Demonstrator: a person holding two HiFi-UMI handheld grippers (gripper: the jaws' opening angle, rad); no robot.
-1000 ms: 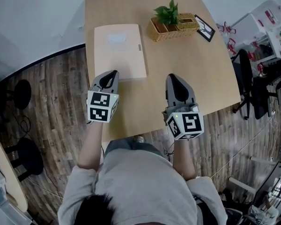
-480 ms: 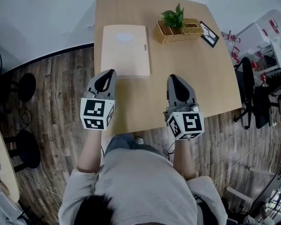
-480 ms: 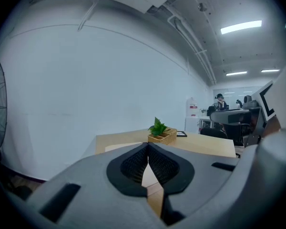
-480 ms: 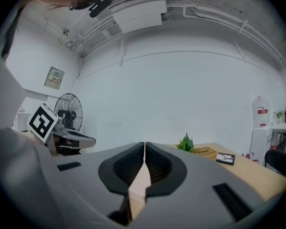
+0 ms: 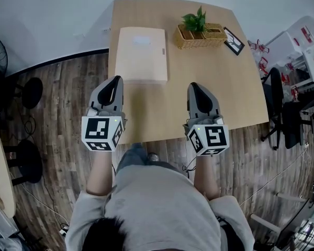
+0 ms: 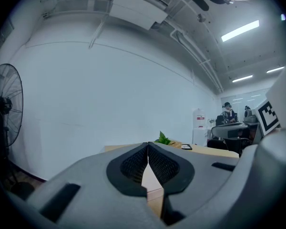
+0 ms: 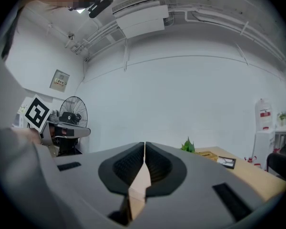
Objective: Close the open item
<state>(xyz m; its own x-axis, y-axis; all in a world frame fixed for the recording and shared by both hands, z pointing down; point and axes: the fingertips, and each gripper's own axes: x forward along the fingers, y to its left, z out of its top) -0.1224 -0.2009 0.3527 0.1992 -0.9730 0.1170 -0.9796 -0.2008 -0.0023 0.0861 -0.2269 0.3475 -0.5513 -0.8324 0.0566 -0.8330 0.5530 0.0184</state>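
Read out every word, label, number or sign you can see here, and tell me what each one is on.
Nothing here is legible as text.
Pale patch on the flat beige rectangular case: blurred, unreadable.
Red label on the white tank: too small to read.
Small grey wall box: print too small to read.
Left marker cube and right marker cube: black-and-white square patterns, no letters.

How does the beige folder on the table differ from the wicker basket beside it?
The folder is flat, smooth and pale beige; the basket is woven, golden-brown, with raised walls. The folder lies shut and bare; the basket holds a green plant. The folder is broader than the basket. Both rest on the wooden table.
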